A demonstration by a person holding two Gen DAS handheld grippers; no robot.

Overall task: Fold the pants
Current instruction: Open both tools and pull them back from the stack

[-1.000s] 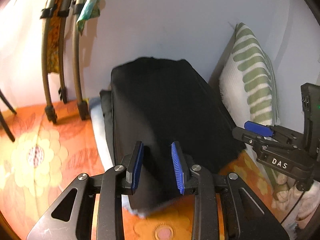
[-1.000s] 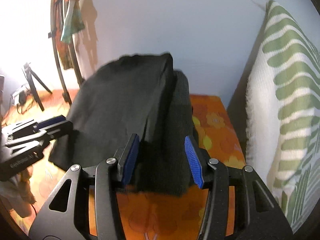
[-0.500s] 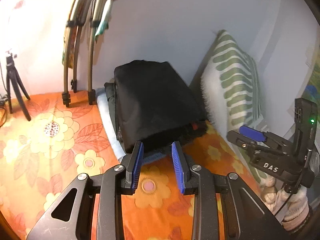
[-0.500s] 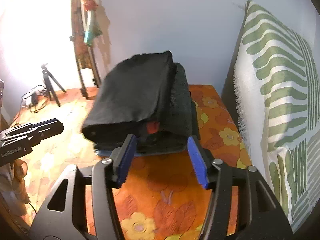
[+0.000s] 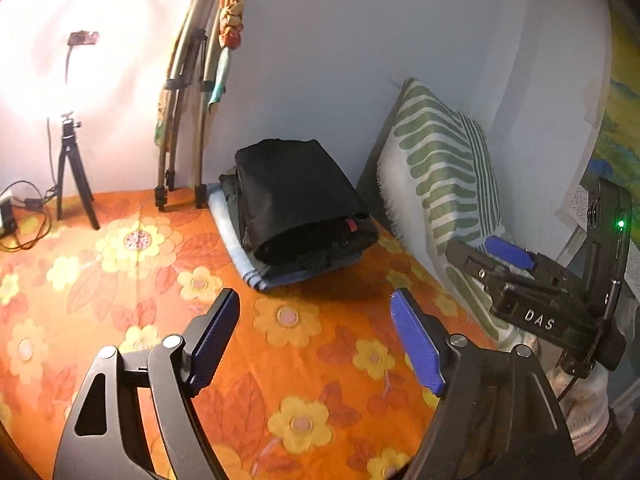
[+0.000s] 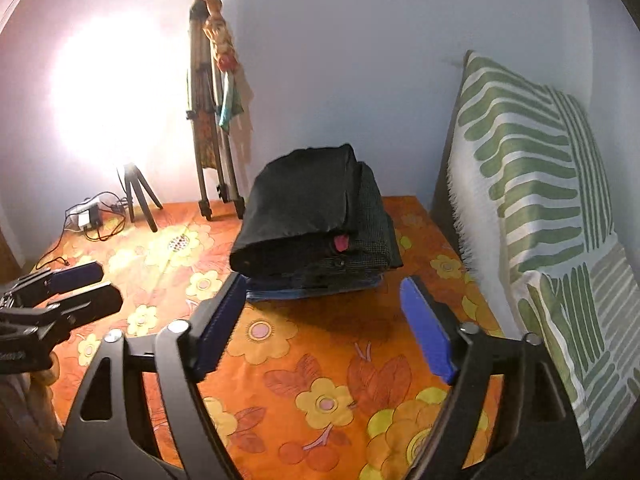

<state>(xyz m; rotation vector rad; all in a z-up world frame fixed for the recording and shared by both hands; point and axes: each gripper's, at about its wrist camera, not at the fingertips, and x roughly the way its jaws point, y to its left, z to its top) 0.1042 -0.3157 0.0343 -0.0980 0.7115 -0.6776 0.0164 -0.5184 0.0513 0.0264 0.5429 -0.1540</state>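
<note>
Folded black pants (image 5: 292, 196) lie on top of a stack of folded clothes at the back of the orange flowered bed, near the wall; they also show in the right wrist view (image 6: 304, 208). My left gripper (image 5: 316, 320) is open and empty, held back from the stack above the bedsheet. My right gripper (image 6: 324, 304) is open and empty, just in front of the stack. The right gripper shows at the right of the left wrist view (image 5: 508, 256), and the left gripper at the left of the right wrist view (image 6: 76, 284).
A green-striped pillow (image 5: 440, 172) leans against the wall to the right of the stack. A small tripod (image 5: 72, 172) with cables and folded stand legs (image 5: 180, 120) stand at the back left. The orange flowered sheet (image 6: 328, 380) spreads in front.
Both grippers pulled back from the stack of clothes and opened wider. The black pants stay folded on top of the stack.
</note>
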